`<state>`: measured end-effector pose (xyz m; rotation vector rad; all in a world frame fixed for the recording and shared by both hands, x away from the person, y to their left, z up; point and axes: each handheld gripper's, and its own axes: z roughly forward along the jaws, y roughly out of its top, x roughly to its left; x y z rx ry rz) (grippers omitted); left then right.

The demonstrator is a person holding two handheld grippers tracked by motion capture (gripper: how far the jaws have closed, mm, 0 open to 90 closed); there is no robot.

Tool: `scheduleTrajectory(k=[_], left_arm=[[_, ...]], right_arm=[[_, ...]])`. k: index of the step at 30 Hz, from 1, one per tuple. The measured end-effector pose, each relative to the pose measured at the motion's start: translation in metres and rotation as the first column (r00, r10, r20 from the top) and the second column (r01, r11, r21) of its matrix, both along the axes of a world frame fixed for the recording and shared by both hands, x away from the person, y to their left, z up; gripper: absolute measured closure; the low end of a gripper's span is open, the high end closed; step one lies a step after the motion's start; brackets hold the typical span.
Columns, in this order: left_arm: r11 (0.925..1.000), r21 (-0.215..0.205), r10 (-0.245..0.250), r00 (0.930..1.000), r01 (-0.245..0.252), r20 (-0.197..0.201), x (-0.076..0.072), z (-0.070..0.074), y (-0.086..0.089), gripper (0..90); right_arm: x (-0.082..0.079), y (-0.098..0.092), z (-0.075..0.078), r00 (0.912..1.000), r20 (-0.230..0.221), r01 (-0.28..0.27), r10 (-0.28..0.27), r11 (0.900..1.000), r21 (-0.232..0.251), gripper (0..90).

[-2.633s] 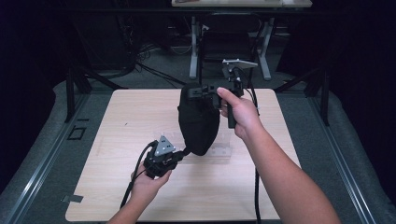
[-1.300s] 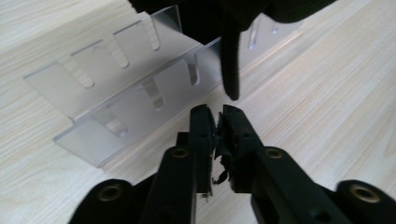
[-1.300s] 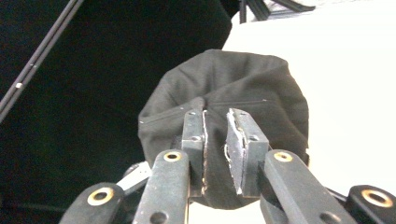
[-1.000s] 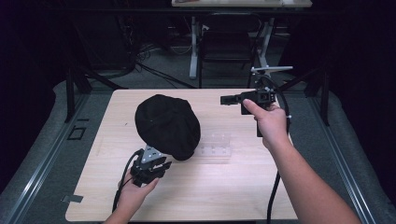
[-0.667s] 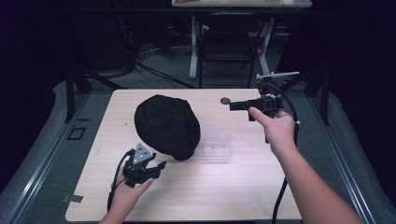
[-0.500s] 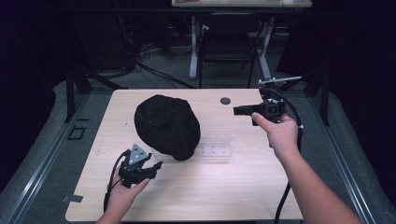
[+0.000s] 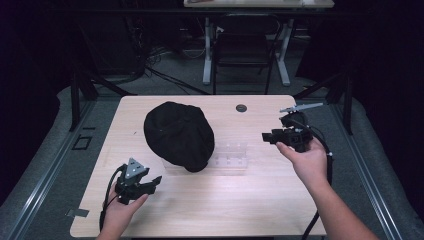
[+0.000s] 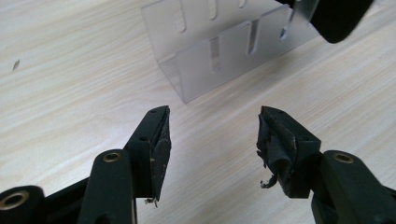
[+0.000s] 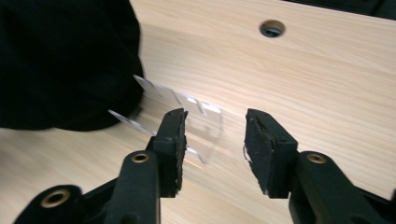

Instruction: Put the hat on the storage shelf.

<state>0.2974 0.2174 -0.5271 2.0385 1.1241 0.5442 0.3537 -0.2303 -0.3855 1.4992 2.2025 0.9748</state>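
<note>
A black cap [image 7: 179,135] lies crown-up on the light wooden worktop [image 7: 260,195], a little left of centre and toward the far half. In the right gripper view its dark fabric [image 9: 65,60] covers the upper left corner. Touching its right, near edge stands a clear plastic rack [image 7: 230,155] with slots along its top; part of the cap overlaps the rack's left end. The left gripper view shows the same rack [image 8: 219,51] as a bent transparent sheet with slotted faces, and a corner of the cap [image 8: 336,18] at the upper right. In the right gripper view the rack [image 9: 187,116] sits just beyond the jaw tips.

The left hand-held gripper [image 7: 150,182] is held at the near left of the worktop, well apart from the cap, with its grey three-cornered plate on top. Its jaws stand apart over bare wood with nothing between them [image 8: 212,140].

The right hand-held gripper [image 7: 267,137] is held at the right edge of the worktop, pointing left toward the rack. Its jaws are likewise spread, gripping nothing [image 9: 215,144].

A small round hole [image 7: 241,107] sits in the worktop near the far edge, also seen in the right gripper view [image 9: 272,28].
</note>
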Motion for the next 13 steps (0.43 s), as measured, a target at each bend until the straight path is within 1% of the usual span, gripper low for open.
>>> scheduleTrajectory(k=[1,2,3,4,5,6,7,8,9,10,11,13], left_arm=[[0.9999,-0.014,0.007,1.0000,-0.007,-0.003,0.000,-0.002,0.001,44.5],[0.9998,-0.016,0.009,1.0000,-0.009,-0.002,-0.001,-0.003,0.003,44.2],[0.9998,-0.013,0.012,0.9999,-0.012,-0.002,-0.001,-0.004,0.004,44.0],[0.9998,-0.008,0.016,0.9999,-0.016,0.001,-0.002,-0.006,0.005,43.9],[0.9999,0.001,0.015,0.9999,-0.015,0.001,-0.002,-0.007,0.005,43.6],[0.9999,0.009,0.012,0.9999,-0.012,-0.002,-0.002,-0.008,0.006,43.0],[0.9999,0.007,0.012,0.9999,-0.012,-0.003,-0.002,-0.009,0.007,42.9],[0.9999,0.006,0.016,0.9999,-0.016,-0.006,-0.002,-0.010,0.008,42.9],[0.9998,0.003,0.018,0.9998,-0.018,-0.009,-0.002,-0.011,0.009,42.7],[0.9998,0.002,0.019,0.9997,-0.019,-0.016,-0.002,-0.013,0.009,42.6],[0.9998,0.000,0.021,0.9996,-0.021,-0.019,-0.002,-0.013,0.009,42.2],[0.9997,-0.008,0.023,0.9996,-0.023,-0.016,-0.002,-0.013,0.009,42.0]], right_arm=[[-0.002,0.000,-0.004,1.0000,-0.003,0.009,-0.009,0.999,-0.031,55.8],[-0.004,0.000,-0.007,0.9998,0.014,0.017,-0.016,0.997,-0.069,55.2],[-0.006,0.000,-0.011,0.9996,0.026,0.017,-0.015,0.997,-0.079,55.2],[-0.008,-0.001,-0.014,0.9996,0.024,0.016,-0.015,0.997,-0.075,55.1],[-0.011,-0.002,-0.019,0.9997,0.018,0.019,-0.017,0.996,-0.093,54.7],[-0.013,-0.002,-0.022,0.9991,0.036,0.025,-0.022,0.995,-0.098,54.6],[-0.016,-0.003,-0.026,0.9988,0.042,0.027,-0.024,0.995,-0.092,54.6],[-0.017,-0.004,-0.029,0.9991,0.035,0.029,-0.026,0.995,-0.100,54.3],[-0.020,-0.005,-0.033,0.9986,0.044,0.034,-0.030,0.993,-0.110,54.2],[-0.022,-0.005,-0.038,0.9983,0.046,0.040,-0.035,0.993,-0.110,53.8],[-0.025,-0.006,-0.044,0.9980,0.049,0.046,-0.040,0.991,-0.122,53.1],[-0.028,-0.008,-0.051,0.9976,0.050,0.053,-0.047,0.991,-0.120,52.1]])
